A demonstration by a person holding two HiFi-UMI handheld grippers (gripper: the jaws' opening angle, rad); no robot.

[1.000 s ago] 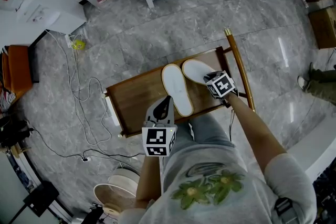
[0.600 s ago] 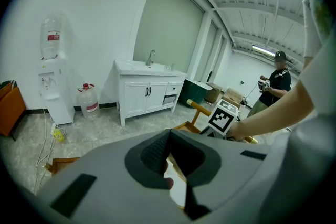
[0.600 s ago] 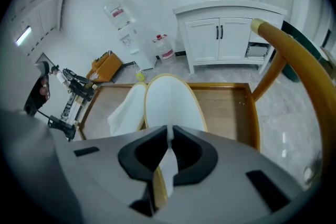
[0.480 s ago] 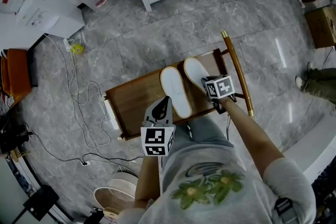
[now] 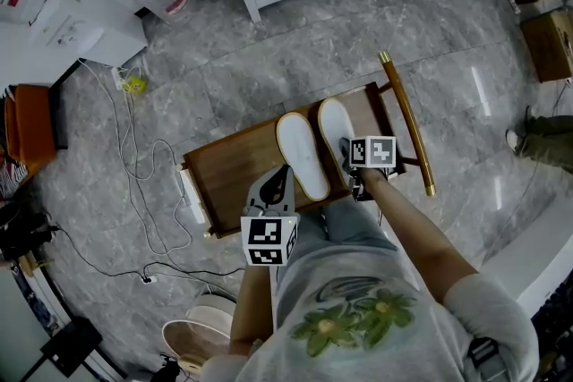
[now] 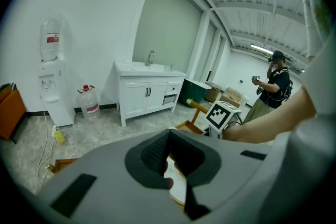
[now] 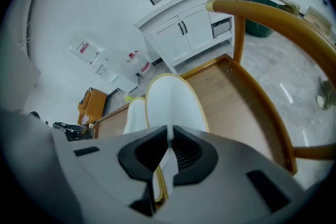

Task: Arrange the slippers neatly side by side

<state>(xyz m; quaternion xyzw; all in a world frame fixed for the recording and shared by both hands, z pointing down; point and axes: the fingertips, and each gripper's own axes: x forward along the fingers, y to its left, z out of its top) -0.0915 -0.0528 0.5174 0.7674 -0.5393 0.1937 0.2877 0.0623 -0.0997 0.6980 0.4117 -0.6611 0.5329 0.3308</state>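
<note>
Head view first: two flat white slippers with rounded oval soles lie on a glossy brown wooden bench [image 5: 233,165] that has a raised rim. A round honey-coloured rail [image 5: 407,125] runs along one end. The left slipper [image 5: 302,155] and right slipper [image 5: 334,125] sit just beside each other, nearly parallel. The right claw [image 5: 352,174] is at the near end of the right slipper. The left claw [image 5: 285,173] hovers over the bench's near edge, close to the left slipper's heel but not on it. The floor [image 5: 269,58] is grey veined tile, pretty shiny.

Left gripper view: the left claw [image 6: 169,134] has its ribbed dark pads pressed together at the tip with nothing between them. A sliver of white slipper shows beyond them.

Right gripper view: the right claw [image 7: 169,141] is pinched tight on the thin white edge of the right slipper [image 7: 173,102], which has a yellowish trim around its sole. The left slipper [image 7: 135,115] lies right alongside it, smooth bench [image 7: 231,102] wood on the other side, and the curved rail [image 7: 273,18] arches overhead.
</note>
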